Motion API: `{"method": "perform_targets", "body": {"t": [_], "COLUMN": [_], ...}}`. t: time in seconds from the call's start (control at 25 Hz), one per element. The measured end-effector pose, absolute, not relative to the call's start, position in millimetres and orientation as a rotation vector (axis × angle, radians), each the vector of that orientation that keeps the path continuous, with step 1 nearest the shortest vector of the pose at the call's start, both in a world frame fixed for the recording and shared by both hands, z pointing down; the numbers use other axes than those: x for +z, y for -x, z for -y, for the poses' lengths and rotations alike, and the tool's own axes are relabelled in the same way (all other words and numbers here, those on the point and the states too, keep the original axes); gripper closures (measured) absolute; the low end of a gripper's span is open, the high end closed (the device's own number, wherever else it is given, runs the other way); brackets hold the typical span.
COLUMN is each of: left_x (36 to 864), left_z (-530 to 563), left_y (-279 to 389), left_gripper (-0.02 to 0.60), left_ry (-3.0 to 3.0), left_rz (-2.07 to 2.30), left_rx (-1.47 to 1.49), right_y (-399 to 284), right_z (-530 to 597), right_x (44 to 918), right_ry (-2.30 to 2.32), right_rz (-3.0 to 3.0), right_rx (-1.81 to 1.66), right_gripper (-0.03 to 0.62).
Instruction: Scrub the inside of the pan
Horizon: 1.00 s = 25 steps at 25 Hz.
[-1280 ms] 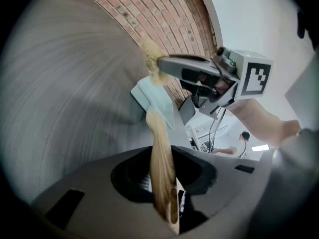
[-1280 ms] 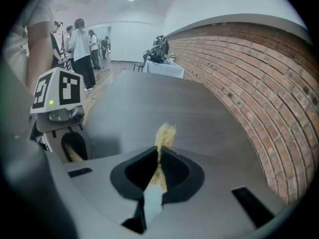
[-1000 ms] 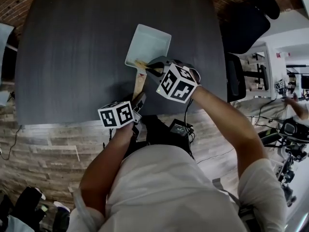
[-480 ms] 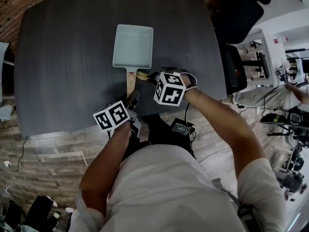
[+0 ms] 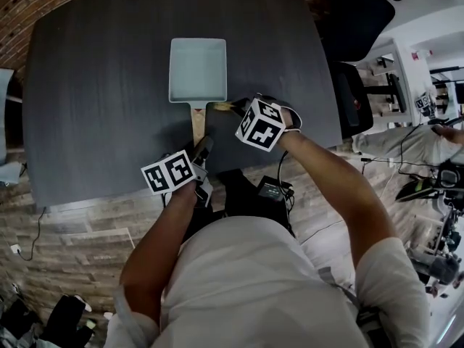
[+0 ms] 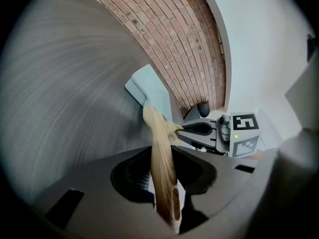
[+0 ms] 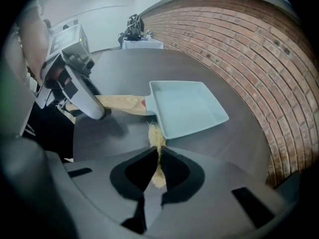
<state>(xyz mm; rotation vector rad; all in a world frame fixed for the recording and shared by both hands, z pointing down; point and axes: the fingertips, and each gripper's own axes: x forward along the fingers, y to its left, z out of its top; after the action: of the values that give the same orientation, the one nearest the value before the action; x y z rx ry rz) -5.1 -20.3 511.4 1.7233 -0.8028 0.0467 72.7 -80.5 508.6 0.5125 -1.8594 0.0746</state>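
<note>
Right gripper [image 7: 158, 159]: jaws pinched nearly together on a straw-coloured fibrous scrubber [image 7: 156, 139]; pointing steeply down at the table; marker cube facing up in the head view

Scrubber: clamped at its lower end, the frayed tip sticking out past the jaws; the tip sits at the pan's near corner, just beside where the handle joins; outside the basin; whether it touches the pan wall I cannot tell

Left gripper [image 6: 166, 184]: jaws part-way closed and gripping the end of the wooden handle [image 6: 160, 148], which runs out between them toward the pan; tilted slightly downward; low and near the table's front edge

Wooden handle: pale, long, with a slot near its held end; lying roughly flat over the table; a small red band where it meets the pan in the right gripper view

Pan [image 5: 198, 71]: pale blue, rectangular, shallow, with raised walls; resting on the table ahead of both grippers, basin facing up; its inside looks bare

Table [image 5: 94, 85]: dark grey, wood-grained, rounded corners; the pan sits near its middle

Surroundings: brick wall [image 7: 259, 59] beyond the table's far side; black chair [image 5: 355, 27] at the table's right
</note>
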Motion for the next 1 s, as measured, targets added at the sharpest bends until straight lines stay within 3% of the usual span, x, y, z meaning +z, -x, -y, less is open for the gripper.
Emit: {"method": "perform_targets", "body": {"t": [0.32,0.68,1.0], "left_x": [511.3,502.3,490.9], "left_z": [11.8,0.2,-12.9], "left_y": [-14.9,-48.8,-41.4], "left_gripper": [0.462,0.372,0.340], "left_ry": [-1.819,-1.890,-2.038], "left_rz": [0.702,0.488,0.439], "left_rx": [0.185,0.280,0.374], "right_y": [-118.3,-153.8,-175.5], "right_z": [82.7,80.8,76.8], "right_x": [504.9,480.9,444.0], "right_ry": [-0.667,-0.899,-1.076], "right_rz": [1.817,1.850,1.932], "right_rx": [0.130,0.270,0.346], "right_gripper": [0.563,0.563,0.562]}}
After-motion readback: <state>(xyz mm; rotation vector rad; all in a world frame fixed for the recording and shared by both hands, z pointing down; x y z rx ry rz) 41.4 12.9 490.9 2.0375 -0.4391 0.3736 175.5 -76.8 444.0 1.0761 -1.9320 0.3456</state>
